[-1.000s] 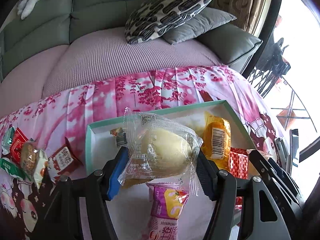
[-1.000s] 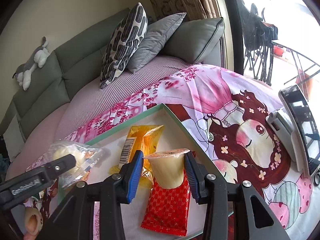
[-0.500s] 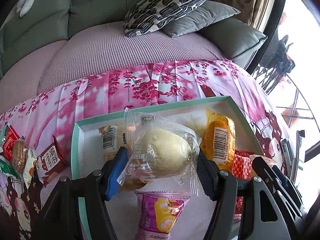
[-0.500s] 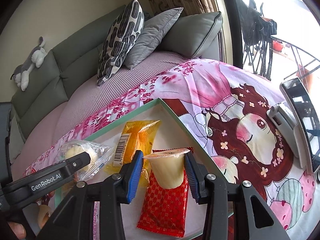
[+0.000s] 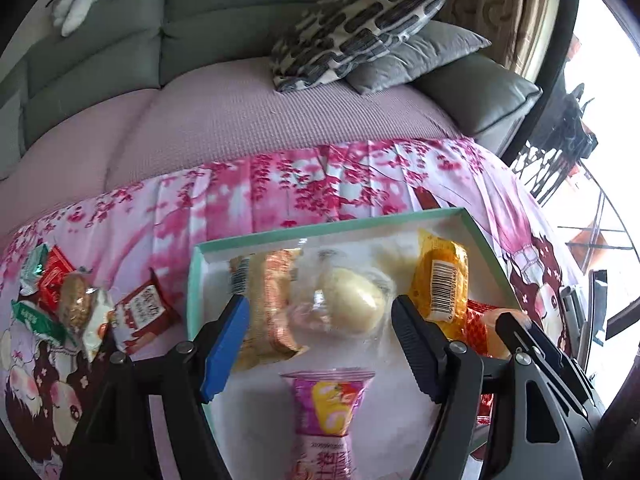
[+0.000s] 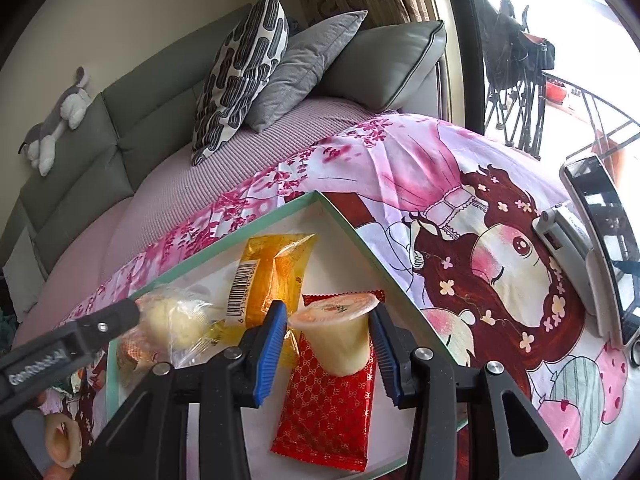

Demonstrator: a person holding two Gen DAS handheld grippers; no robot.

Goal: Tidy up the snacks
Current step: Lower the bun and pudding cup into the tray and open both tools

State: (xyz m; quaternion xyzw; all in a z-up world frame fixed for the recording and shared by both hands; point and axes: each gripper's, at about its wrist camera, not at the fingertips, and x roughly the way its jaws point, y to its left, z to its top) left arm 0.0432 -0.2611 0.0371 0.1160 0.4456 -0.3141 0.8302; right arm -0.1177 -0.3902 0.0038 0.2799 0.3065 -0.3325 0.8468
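A clear-wrapped round bun (image 5: 352, 306) now lies on the white floor of the green-rimmed tray (image 5: 320, 230), released by the left gripper (image 5: 320, 344); a second ago that gripper held it pinched above the tray. Its jaws have just been opening and stand apart on either side of the bun, the pads no longer pressing on the wrapper. The right gripper (image 6: 330, 346) has kept its place, clamped on a cream-coloured jelly cup (image 6: 338, 332) with an orange foil lid, held over a red packet (image 6: 328, 396).

Counted in the tray: one bun, one orange packet (image 5: 444, 284) with a barcode, one red packet, one pink packet (image 5: 330, 416) nearest the left wrist camera, and one long pastry (image 5: 268, 300) in clear wrap, lying touching the bun on its left and more exposed than before. With the cup that makes six snacks at the tray.

Left of the tray, on the pink cartoon-print cloth (image 5: 280, 184), a loose cluster of small snack packs (image 5: 80, 308) waits; about five can be made out. Behind, two cushions (image 6: 272, 68) lean on a grey sofa. A phone (image 6: 600, 240) stands on a holder at the right edge of the cloth.
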